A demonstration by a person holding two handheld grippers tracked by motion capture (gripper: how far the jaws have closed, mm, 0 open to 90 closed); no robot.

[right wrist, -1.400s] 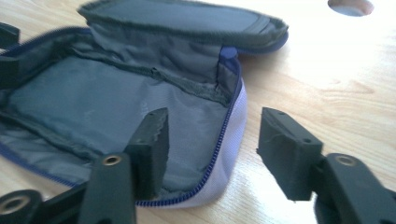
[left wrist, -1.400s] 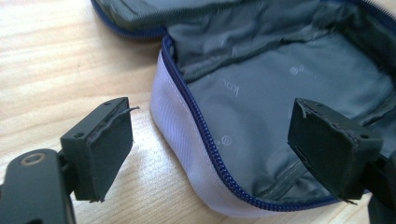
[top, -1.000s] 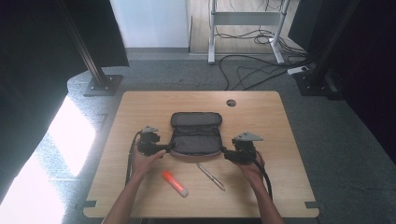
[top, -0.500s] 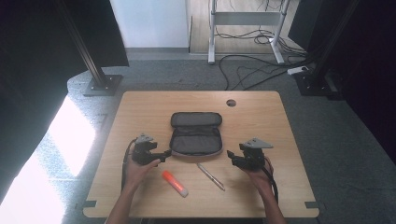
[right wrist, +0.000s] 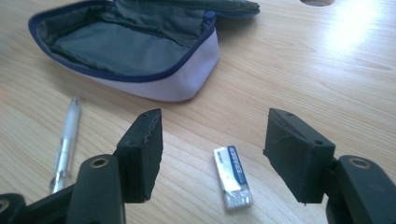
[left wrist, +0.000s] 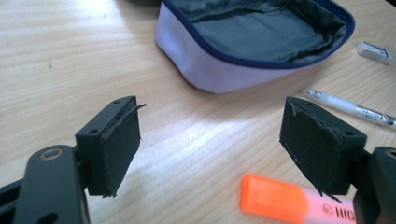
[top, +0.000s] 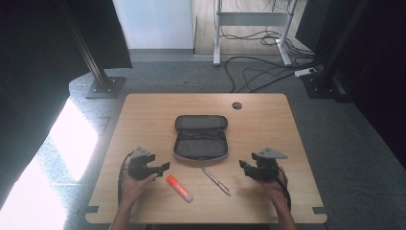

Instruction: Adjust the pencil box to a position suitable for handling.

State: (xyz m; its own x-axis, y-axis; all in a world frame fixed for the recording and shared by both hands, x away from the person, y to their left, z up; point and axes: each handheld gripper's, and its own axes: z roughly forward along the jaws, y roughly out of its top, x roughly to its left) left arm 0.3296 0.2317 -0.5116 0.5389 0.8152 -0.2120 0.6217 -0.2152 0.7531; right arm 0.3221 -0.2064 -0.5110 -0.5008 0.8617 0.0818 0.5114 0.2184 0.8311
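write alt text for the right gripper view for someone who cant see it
The right tongs stand open just above a small white eraser lying on the wooden table. Beyond them an open, empty pencil case lies on the table, with a silver pen to the left.

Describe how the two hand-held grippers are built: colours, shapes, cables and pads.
Both the left gripper and the right gripper are black, each topped by a grey three-cornered plate. A black cable trails from each towards the person. The jaws end in blocky black pads with frayed edges. The forearms are bare, without sleeves.
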